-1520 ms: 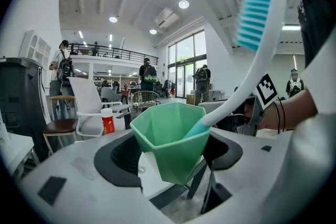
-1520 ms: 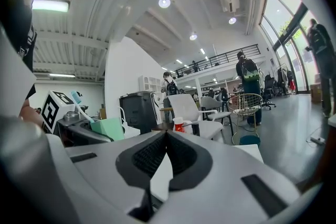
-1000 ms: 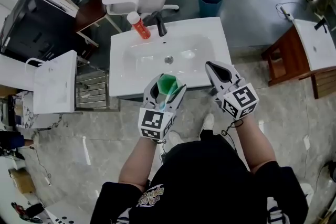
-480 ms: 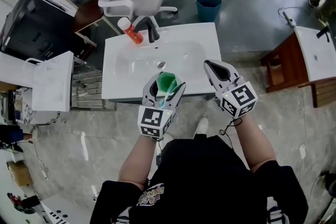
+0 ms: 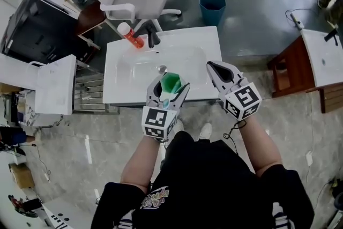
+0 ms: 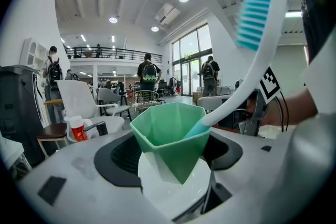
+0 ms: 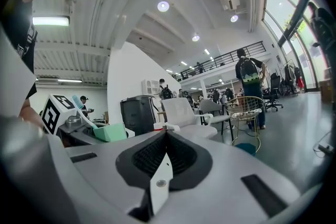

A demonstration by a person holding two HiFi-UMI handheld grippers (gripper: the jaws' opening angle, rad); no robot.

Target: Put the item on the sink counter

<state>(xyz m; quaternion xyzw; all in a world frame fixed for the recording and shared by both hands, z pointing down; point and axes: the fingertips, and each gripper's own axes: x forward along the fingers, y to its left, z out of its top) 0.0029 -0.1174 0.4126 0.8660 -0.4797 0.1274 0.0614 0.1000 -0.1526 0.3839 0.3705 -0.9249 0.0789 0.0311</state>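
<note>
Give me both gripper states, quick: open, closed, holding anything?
Left gripper: closed on the green cup, with a toothbrush standing in it.
Right gripper: closed, holding nothing.

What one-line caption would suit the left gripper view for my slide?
The left gripper clamps a green cup with a blue-bristled toothbrush leaning inside it.

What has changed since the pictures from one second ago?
The left gripper has brought the green cup, toothbrush inside, a little closer to the drain of the sink. Nothing was released: it stays shut on the cup. The right gripper stays shut and empty; the red bottle has not moved.
</note>
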